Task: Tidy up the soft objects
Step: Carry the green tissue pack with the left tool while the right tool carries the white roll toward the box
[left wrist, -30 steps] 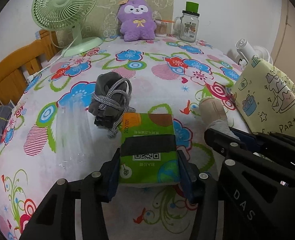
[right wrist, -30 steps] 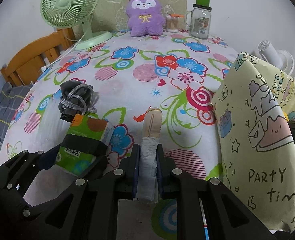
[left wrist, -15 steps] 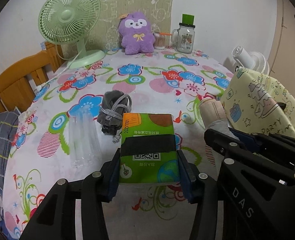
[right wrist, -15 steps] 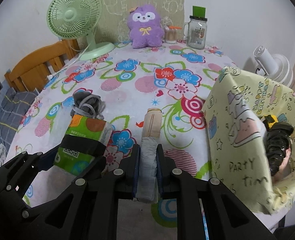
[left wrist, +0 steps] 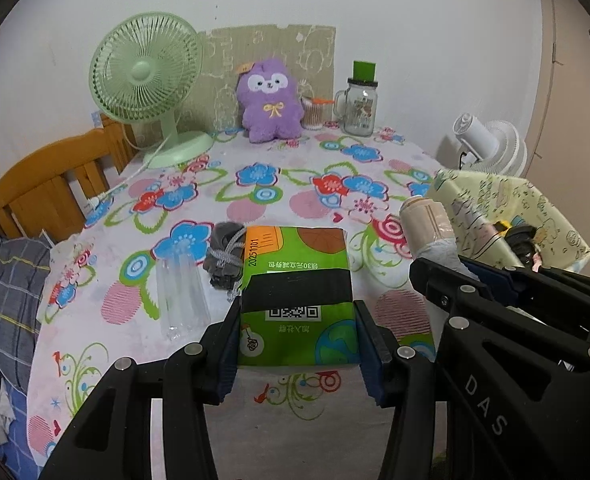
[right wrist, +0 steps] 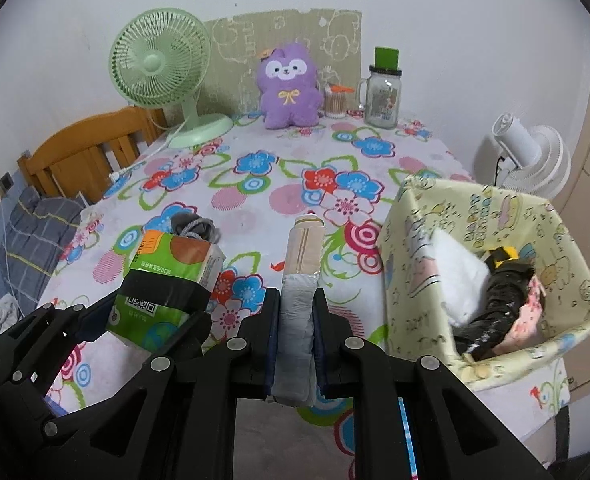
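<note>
- Above the floral tablecloth [left wrist: 279, 196], a green tissue pack [left wrist: 297, 296] is gripped by the left gripper [left wrist: 298, 346].
- Alongside, a rolled beige-and-white cloth [right wrist: 299, 280] is pinched by the right gripper [right wrist: 297, 340].
- Only from the right wrist are the yellow fabric bin [right wrist: 423, 256] contents seen: white padding, dark items.

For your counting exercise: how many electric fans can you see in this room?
2. The green fan stands on the table's far left corner; the white fan stands beyond the table's right edge. Others may be out of view.
</note>
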`<control>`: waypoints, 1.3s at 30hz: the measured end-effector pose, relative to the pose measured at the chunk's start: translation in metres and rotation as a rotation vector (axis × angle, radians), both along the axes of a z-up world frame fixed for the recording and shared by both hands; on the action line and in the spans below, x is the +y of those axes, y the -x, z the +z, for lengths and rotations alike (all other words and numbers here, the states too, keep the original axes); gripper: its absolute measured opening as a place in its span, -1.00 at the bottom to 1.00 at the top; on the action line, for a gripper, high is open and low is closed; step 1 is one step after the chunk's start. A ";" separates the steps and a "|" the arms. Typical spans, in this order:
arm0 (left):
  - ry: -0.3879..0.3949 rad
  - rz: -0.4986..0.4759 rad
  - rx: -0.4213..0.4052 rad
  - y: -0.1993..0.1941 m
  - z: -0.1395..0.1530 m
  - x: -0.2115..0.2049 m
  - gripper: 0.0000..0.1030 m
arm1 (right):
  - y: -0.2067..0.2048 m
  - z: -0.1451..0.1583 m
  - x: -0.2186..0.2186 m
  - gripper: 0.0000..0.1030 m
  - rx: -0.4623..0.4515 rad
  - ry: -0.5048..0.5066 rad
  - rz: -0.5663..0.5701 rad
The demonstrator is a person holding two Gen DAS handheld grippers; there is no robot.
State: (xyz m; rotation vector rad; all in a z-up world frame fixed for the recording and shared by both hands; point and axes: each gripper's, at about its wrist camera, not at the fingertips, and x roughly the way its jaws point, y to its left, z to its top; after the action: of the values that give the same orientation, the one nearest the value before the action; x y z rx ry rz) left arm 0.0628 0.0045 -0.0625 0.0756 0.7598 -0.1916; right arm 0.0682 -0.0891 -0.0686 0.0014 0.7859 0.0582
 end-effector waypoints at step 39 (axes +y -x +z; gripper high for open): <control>-0.007 -0.101 -0.066 -0.005 0.051 -0.084 0.01 | 0.005 0.055 -0.084 -0.65 -0.070 0.004 -0.079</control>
State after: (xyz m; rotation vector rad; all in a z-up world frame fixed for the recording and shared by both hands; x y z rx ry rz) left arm 0.0674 -0.0798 -0.0113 0.1263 0.6911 -0.2815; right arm 0.0636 -0.1733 -0.0135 0.0270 0.7148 -0.0183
